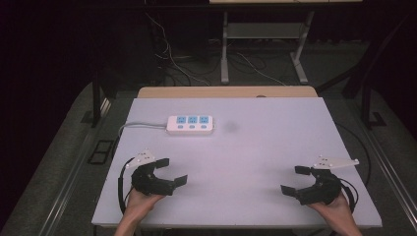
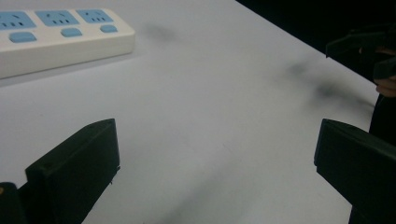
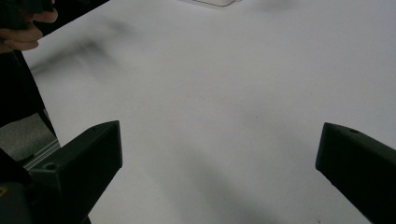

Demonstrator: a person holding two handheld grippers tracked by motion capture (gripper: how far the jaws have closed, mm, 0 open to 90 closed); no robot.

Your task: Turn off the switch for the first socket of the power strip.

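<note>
Hands are resting at the near edge of the pale grey table top (image 1: 255, 147). I am holding my left gripper (image 1: 171, 170) near-left and my right gripper (image 1: 295, 179) near-right, jaws spread wide, gripping nothing. White power strip with blue sockets (image 1: 191, 124) is lying far-left of centre, well apart from both.

power strip (image 1: 191, 124) at far left, table (image 1: 255, 147) elsewhere open

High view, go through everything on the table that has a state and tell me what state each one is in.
Power strip: lying flat, sockets up, all three empty, cord trailing off the left edge.
Left claw: open, holding nothing, over the table's near left.
Right claw: open, holding nothing, over the near right.
</note>
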